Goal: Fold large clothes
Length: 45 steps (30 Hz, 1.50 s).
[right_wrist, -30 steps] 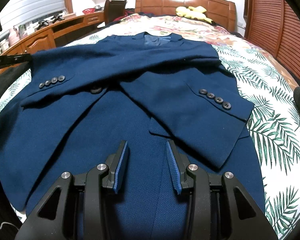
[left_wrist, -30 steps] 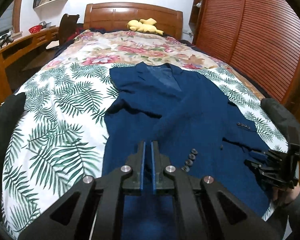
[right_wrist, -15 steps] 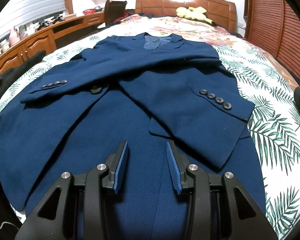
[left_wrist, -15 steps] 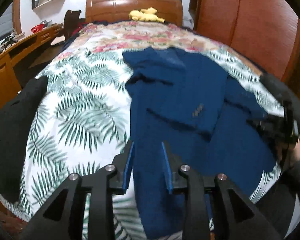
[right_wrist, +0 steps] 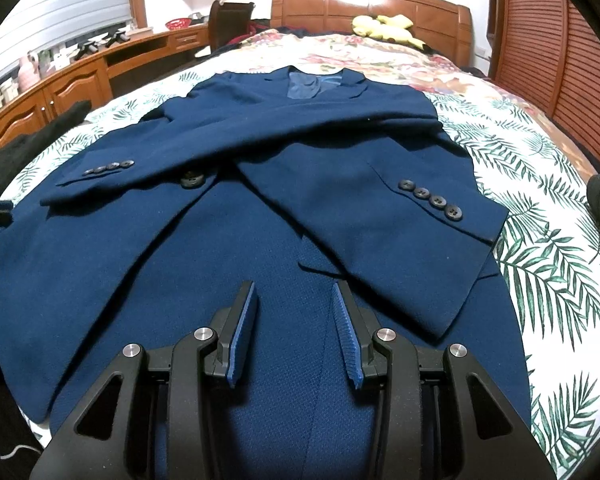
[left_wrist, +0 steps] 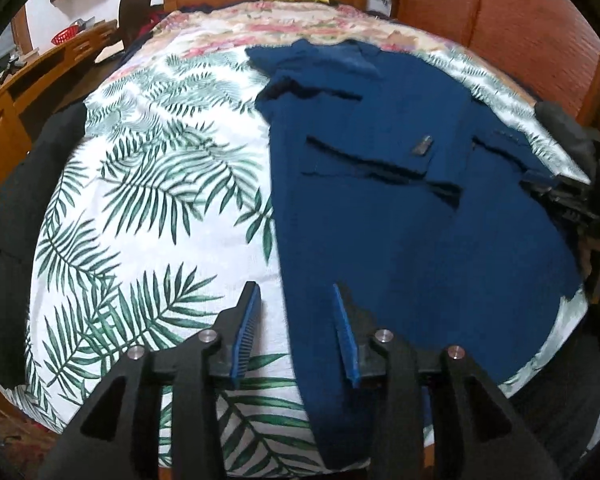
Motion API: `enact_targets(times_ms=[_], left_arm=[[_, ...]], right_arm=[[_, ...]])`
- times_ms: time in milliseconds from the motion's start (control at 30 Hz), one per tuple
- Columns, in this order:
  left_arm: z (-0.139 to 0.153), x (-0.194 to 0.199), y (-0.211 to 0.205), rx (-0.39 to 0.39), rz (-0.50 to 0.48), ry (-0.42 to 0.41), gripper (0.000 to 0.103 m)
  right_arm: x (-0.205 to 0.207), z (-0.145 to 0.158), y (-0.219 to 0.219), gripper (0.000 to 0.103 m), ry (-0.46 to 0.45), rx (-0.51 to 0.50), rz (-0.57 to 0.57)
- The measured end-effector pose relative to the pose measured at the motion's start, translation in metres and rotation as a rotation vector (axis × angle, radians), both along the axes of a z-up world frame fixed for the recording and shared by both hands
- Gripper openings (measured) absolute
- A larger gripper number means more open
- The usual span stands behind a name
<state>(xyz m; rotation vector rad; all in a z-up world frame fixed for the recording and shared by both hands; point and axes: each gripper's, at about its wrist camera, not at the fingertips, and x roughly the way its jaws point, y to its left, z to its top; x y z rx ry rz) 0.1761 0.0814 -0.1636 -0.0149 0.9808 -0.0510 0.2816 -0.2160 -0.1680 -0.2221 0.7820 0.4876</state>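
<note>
**Right wrist view: sleeves crossed, hem fold next**

Navy wool blazer (right_wrist: pixel 228 264) lies flat on the palm-leaf bedspread (right_wrist: pixel 556 248), sleeves folded across the chest to narrow it. My right gripper (right_wrist: pixel 294 326) hovers spread over the hem. My left gripper (left_wrist: pixel 296 330), also spread, straddles the blazer's side edge, empty.

One navy jacket (right_wrist: pixel 260 248) is laid ahead of the right gripper (right_wrist: pixel 294 330). Two sleeves are counted, crossed over its front. Four cuff buttons (right_wrist: pixel 430 199) are seen ahead-right of that gripper, four more (right_wrist: pixel 109 167) ahead-left, and one front button (right_wrist: pixel 192 179) ahead. One yellow plush toy (right_wrist: pixel 384 30) is seen far ahead. Two grippers are counted, including the left gripper (left_wrist: pixel 296 330).
</note>
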Motion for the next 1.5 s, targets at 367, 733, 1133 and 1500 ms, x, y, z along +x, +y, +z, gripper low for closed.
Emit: enact_targets(times_ms=[367, 733, 1133, 1500], left_arm=[[-0.012, 0.005, 0.022, -0.029, 0.059, 0.003, 0.060], [-0.013, 0.001, 0.023, -0.030, 0.044, -0.042, 0.060], [-0.001, -0.032, 0.008, -0.046, -0.003, -0.085, 0.060], [-0.001, -0.052, -0.003, -0.100, -0.051, -0.112, 0.046]], right_arm=[[0.001, 0.000, 0.001, 0.039, -0.001, -0.015, -0.011], [-0.030, 0.038, -0.069, 0.042, 0.008, -0.063, -0.093], [-0.058, 0.023, -0.122, 0.043, 0.107, -0.065, -0.166], [-0.064, 0.030, -0.119, 0.033, 0.158, 0.054, -0.087]])
